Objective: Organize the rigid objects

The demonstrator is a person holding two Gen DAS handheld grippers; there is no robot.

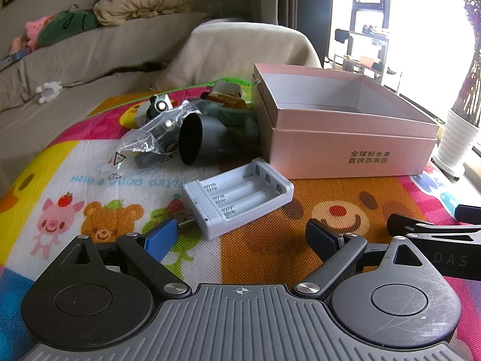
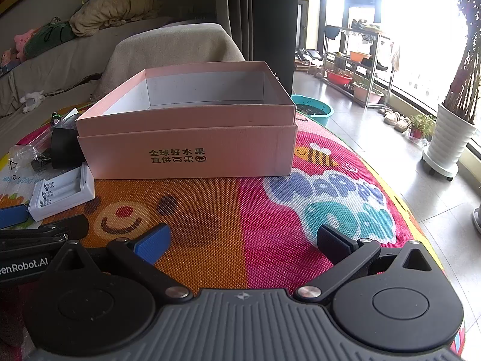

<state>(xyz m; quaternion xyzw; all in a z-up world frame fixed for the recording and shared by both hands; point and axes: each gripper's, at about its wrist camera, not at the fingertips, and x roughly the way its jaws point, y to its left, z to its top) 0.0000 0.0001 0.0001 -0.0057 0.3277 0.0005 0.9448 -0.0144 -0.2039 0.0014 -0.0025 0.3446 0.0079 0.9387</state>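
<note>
A white USB battery charger point(image 1: 239, 200) lies empty on the colourful play mat, just ahead of my open left gripper point(image 1: 240, 239); it also shows in the right wrist view point(image 2: 61, 191). An open pink cardboard box point(image 1: 345, 126) stands behind it, and it fills the middle of the right wrist view point(image 2: 186, 129). Its inside looks empty. Left of the box lies a pile: a dark cone-shaped cup point(image 1: 200, 138), a crumpled clear plastic bag point(image 1: 147, 141) and small toys point(image 1: 228, 99). My right gripper point(image 2: 242, 239) is open and empty over the mat, in front of the box.
The play mat point(image 2: 240, 210) covers a low surface. A covered sofa point(image 1: 75, 69) with cushions is behind. To the right are a tiled floor, a white plant pot point(image 2: 449, 138) and a teal basin point(image 2: 314, 109). The right gripper's body point(image 1: 439, 237) shows at the left view's right edge.
</note>
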